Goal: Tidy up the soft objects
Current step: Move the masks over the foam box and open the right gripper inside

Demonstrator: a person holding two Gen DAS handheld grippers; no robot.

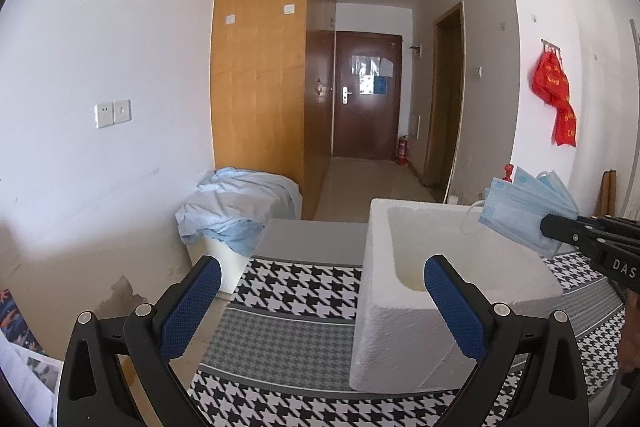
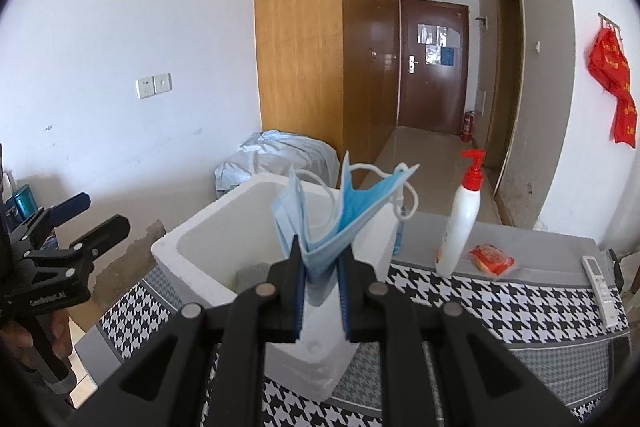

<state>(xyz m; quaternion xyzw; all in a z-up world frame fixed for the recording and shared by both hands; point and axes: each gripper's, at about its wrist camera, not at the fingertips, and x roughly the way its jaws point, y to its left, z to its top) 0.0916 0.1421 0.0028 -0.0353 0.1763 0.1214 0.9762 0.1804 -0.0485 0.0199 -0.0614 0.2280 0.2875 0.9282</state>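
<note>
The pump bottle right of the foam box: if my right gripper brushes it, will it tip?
Probably. The pump bottle is tall and slim, standing on a patterned cloth, so a nudge up high would likely topple it. Its smooth plastic may also slip in the fingers. The right gripper is shut on face masks.

Place: a lived-in room of a home or dormitory
Storage: tall wooden wardrobe [image 1: 262, 67] along the white wall
Exit: dark brown entrance door [image 1: 366, 95] ending a short hallway, fire extinguisher [image 1: 402, 150] beside it
Furnishing: houndstooth cloth [image 1: 288, 311] over a table, crumpled blue bedding [image 1: 236, 207] beyond
</note>
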